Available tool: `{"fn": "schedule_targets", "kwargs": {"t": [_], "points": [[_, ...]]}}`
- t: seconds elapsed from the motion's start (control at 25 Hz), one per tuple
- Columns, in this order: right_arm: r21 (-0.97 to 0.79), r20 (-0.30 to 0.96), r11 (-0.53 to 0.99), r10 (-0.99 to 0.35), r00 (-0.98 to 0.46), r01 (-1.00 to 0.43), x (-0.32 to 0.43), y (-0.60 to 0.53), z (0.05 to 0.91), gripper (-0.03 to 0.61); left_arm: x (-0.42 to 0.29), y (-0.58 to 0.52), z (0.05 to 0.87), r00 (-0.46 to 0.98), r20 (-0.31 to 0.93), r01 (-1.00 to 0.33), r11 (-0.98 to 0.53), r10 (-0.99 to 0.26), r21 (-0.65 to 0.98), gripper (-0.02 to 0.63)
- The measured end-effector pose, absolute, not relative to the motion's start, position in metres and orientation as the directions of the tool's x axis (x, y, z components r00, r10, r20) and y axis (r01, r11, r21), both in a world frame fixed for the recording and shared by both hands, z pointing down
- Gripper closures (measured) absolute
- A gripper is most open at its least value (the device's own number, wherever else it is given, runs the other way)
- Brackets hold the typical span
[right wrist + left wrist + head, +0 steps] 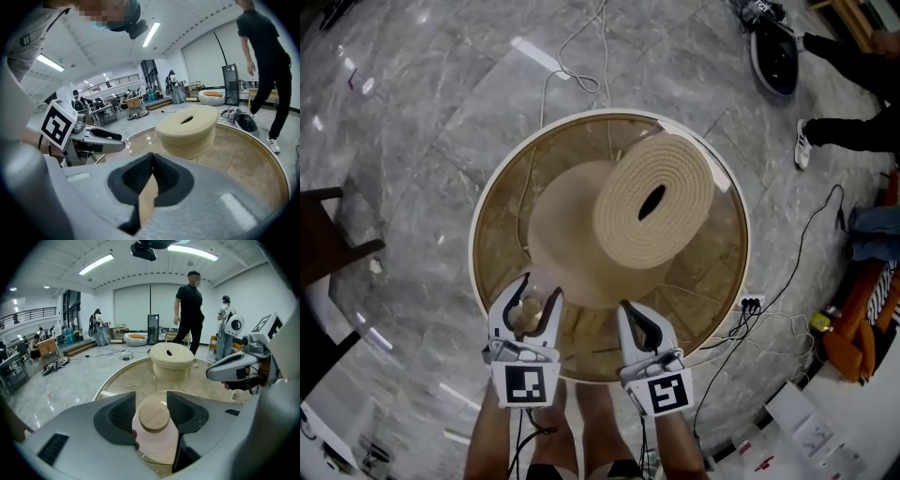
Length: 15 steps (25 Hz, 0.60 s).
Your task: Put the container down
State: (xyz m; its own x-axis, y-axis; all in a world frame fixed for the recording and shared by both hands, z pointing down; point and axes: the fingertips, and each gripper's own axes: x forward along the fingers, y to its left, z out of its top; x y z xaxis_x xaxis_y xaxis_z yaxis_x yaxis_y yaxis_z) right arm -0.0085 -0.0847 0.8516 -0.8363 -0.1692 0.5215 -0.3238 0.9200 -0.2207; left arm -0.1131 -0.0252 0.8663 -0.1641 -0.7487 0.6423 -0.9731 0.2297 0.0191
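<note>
Two tools work at the near edge of a round glass-topped desk (501, 223), with a coiled woven basket (654, 200) at its middle as the fixed mark.

Left of and nearer than the basket, the left tool (538, 298) has its jaws spread wide. Between them is the container (157, 446), a small pale jar with a round wooden lid (154, 416). The pads flank the lid with a gap on each side and do not seem to press, so the jar looks to be resting on the glass by its own weight rather than held. It sits well apart from the basket, close to the desk's near rim.

Nearer than the basket and just right of the jar, the right tool (151, 164) has its jaws together, with nothing gripped between them. It is clear of both jar and basket.

Judging from this, the putting-down is nearly done and only the withdrawal is left. To do that well, draw the left tool straight back along its own line, level, jaws wide until the tips clear the lid. A sideways drift could clip the jar and slide or tip it on the smooth glass. The right tool is best left off to the side.
</note>
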Motion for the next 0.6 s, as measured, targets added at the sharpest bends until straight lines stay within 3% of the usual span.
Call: {"fn": "schedule_targets", "kwargs": {"t": [0.6], "points": [[-0.185,0.467,0.924,-0.218,-0.857,-0.336,-0.024,-0.1,0.783,0.578,-0.123,-0.036,0.795,-0.168,0.595,-0.977,0.213,-0.786,0.006,0.397]]}}
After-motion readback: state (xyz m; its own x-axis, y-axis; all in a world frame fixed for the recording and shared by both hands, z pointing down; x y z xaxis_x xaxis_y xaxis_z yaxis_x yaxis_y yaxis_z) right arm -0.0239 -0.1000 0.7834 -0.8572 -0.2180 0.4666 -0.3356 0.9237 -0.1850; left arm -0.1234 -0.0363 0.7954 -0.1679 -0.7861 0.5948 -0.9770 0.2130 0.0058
